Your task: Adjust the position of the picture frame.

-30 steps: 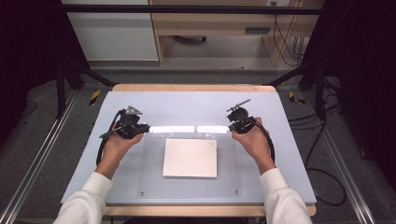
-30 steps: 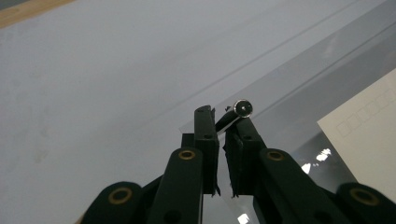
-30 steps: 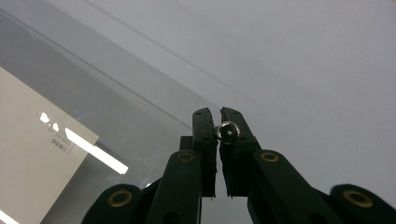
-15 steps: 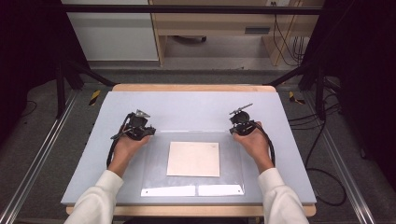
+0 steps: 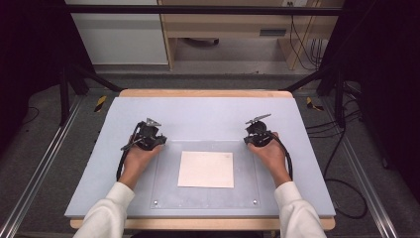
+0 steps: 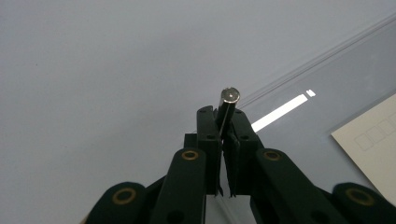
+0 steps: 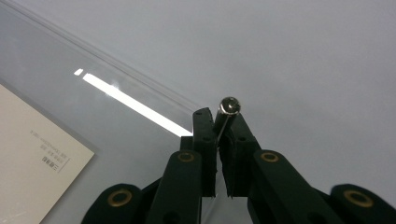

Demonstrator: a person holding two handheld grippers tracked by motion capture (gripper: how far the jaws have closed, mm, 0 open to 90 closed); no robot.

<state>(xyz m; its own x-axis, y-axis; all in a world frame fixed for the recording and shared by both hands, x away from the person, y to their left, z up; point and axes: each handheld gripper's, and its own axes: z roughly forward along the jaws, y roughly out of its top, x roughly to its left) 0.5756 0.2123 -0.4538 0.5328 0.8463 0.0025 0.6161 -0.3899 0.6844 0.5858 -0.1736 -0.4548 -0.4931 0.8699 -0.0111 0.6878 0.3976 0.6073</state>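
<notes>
Clear acrylic sheet [image 5: 208, 196] lies flat on the pale blue table [image 5: 208, 111], over a cream paper card [image 5: 206, 169]. Left gripper [image 5: 154, 141] and right gripper [image 5: 251, 139] each clamp a far corner; in the gripper views, their jaws pinch a metal stud [image 6: 229, 95] at each corner.

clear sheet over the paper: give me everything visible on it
The clear sheet looks like transparent acrylic, rectangular, glossy with a light-strip reflection. It lies flat on the grey table over a cream paper. Small metal studs sit at its corners. The left gripper and right gripper are each shut on a far-corner stud, jaws pinching its edge.
</notes>
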